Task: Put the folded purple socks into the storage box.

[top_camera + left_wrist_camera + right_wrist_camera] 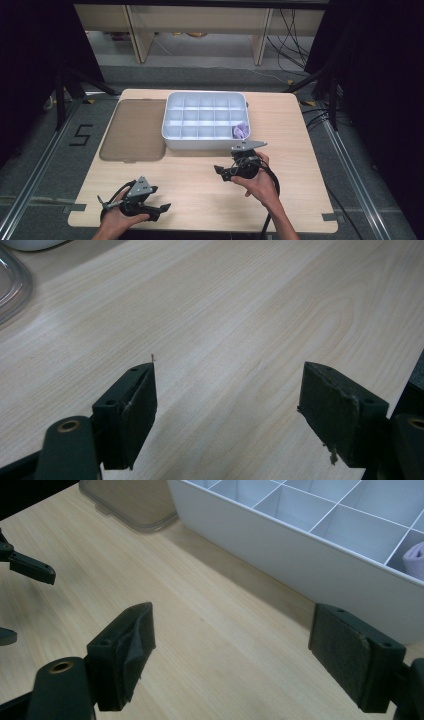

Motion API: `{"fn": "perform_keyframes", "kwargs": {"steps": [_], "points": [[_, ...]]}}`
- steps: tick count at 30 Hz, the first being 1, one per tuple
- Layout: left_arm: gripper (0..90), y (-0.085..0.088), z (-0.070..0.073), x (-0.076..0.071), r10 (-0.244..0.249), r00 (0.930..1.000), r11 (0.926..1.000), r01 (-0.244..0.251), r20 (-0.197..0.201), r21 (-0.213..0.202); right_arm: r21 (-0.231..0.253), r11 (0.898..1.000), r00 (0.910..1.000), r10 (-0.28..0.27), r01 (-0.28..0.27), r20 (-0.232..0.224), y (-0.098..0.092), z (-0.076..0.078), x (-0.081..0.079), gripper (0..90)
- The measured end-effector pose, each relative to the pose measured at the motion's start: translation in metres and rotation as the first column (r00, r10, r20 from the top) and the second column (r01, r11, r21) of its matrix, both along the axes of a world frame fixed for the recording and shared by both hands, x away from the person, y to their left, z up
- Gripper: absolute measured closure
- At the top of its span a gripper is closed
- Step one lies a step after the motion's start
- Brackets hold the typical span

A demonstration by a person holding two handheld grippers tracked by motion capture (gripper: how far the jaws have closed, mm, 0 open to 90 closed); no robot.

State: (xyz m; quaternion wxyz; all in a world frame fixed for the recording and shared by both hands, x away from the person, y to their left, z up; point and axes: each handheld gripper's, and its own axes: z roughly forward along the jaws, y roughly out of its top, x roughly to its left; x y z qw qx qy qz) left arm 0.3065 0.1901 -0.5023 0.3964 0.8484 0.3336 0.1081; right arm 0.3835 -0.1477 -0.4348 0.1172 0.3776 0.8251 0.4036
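A white box [206,120] divided into several compartments stands at the middle back of the wooden table. A small purple item [241,131] lies in its near right corner compartment. My right gripper [226,161] is open just in front of that corner, with nothing between the jaws. In the right gripper view, the gripper [232,630] faces the box wall [300,565], and the purple item [415,555] shows at the far right. My left gripper [161,198] is open near the table's front left. Beneath this gripper [227,390] is bare wood.
A translucent brownish lid [134,130] lies flat to the left of the box; its corner [10,285] shows in the left gripper view. The table's front edge [200,227] is close to both hands. Black curtains, cables and shelving surround the table.
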Motion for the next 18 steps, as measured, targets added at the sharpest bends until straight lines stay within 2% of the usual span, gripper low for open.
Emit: {"fn": "perform_keyframes", "kwargs": {"steps": [1, 3, 4, 7, 8, 10, 15, 16, 18], "points": [[22.7, 0.0, 0.0, 0.0, 0.005, 1.0, 1.0, -0.005, -0.003, -0.002, 0.014, 1.0, 1.0, -0.006, 0.006, -0.001, 0.001, -0.001, -0.002, 19.3], [22.7, 0.0, 0.0, 0.0, -0.005, 1.0, 1.0, 0.005, -0.003, -0.003, -0.003, 1.0, 0.9999, 0.007, -0.007, 0.007, 0.0, -0.001, -0.003, 19.1], [22.7, 0.0, 0.0, 0.0, -0.006, 1.0, 1.0, 0.006, -0.004, -0.003, 0.008, 1.0, 0.9999, 0.002, -0.002, -0.011, 0.002, -0.001, -0.005, 19.1], [22.7, -0.001, 0.0, -0.001, -0.003, 1.0, 1.0, 0.003, -0.008, -0.006, 0.003, 1.0, 0.9999, 0.011, -0.011, -0.004, 0.002, -0.003, -0.007, 18.7], [22.7, -0.001, 0.0, -0.001, 0.009, 0.9999, 0.9999, -0.009, -0.014, -0.012, 0.002, 1.0, 0.9998, 0.014, -0.014, 0.011, 0.001, -0.004, -0.008, 18.6], [22.7, -0.001, -0.001, -0.001, 0.007, 0.9998, 0.9999, -0.007, -0.017, -0.015, 0.0, 1.0, 0.9998, 0.019, -0.019, 0.004, 0.002, -0.005, -0.009, 18.2], [22.7, -0.001, -0.001, -0.001, 0.006, 0.9999, 0.9999, -0.006, -0.013, -0.012, -0.001, 1.0, 0.9995, 0.031, -0.031, -0.008, 0.003, -0.009, -0.013, 17.5], [22.7, -0.001, 0.0, -0.002, 0.006, 0.9999, 0.9999, -0.006, -0.012, -0.011, -0.001, 0.999, 0.9993, 0.038, -0.038, 0.002, 0.003, -0.011, -0.014, 17.2], [22.7, -0.001, 0.0, -0.001, -0.005, 1.0, 1.0, 0.005, -0.005, -0.005, -0.007, 1.0, 0.9995, 0.029, -0.029, -0.01, 0.004, -0.012, -0.016, 16.7]]}}
